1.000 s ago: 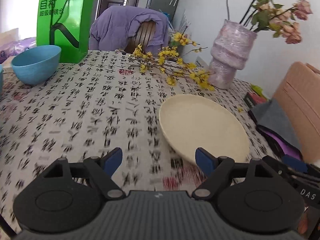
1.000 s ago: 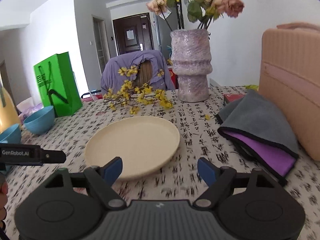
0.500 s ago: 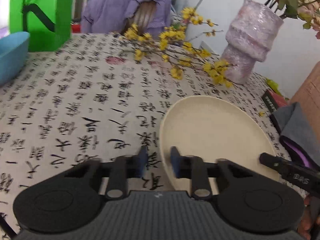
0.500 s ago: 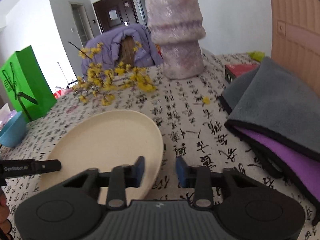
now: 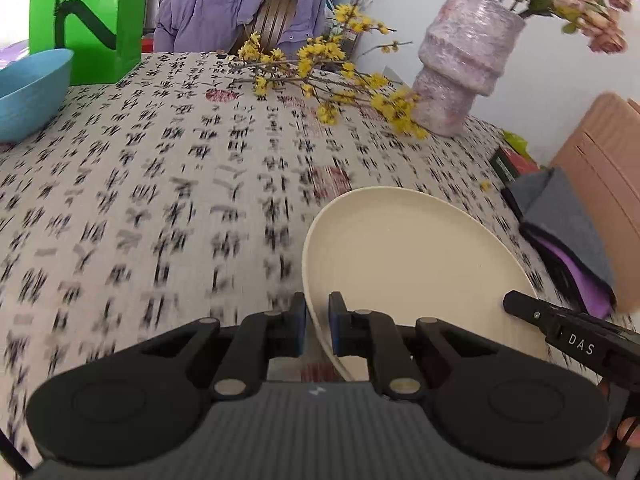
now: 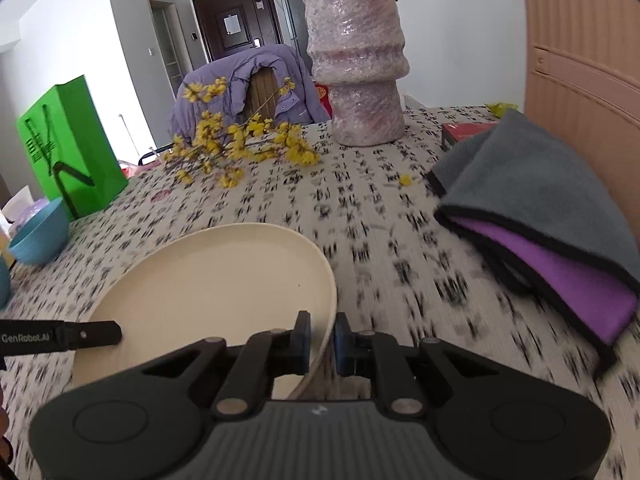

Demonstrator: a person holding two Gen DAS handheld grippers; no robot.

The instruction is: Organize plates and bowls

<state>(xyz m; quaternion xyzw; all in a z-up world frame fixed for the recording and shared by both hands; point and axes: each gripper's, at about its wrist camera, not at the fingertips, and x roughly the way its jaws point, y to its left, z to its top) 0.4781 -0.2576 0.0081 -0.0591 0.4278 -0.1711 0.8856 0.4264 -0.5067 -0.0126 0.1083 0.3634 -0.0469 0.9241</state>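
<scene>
A cream plate (image 5: 412, 264) is held over the printed tablecloth (image 5: 160, 184). My left gripper (image 5: 317, 326) is shut on the plate's left rim. My right gripper (image 6: 321, 340) is shut on the plate's right rim (image 6: 224, 280). The table blurs under the plate while the plate stays sharp. A blue bowl (image 5: 28, 92) sits at the far left of the table, and it also shows in the right wrist view (image 6: 38, 232). The edge of a second blue bowl (image 6: 3, 284) shows at the left border of the right wrist view.
A green paper bag (image 5: 84, 20) stands behind the blue bowl. Yellow flower branches (image 5: 332, 76) lie mid-table by a purple vase (image 5: 464, 64). A folded grey and purple cloth (image 6: 552, 216), a red box (image 6: 464, 132) and a tan case (image 6: 588, 80) are at the right. A chair with a purple jacket (image 5: 240, 8) stands behind the table.
Both grippers went from wide open to shut on opposite rims of the cream plate. The plate now moves with them relative to the table, which is blurred.
</scene>
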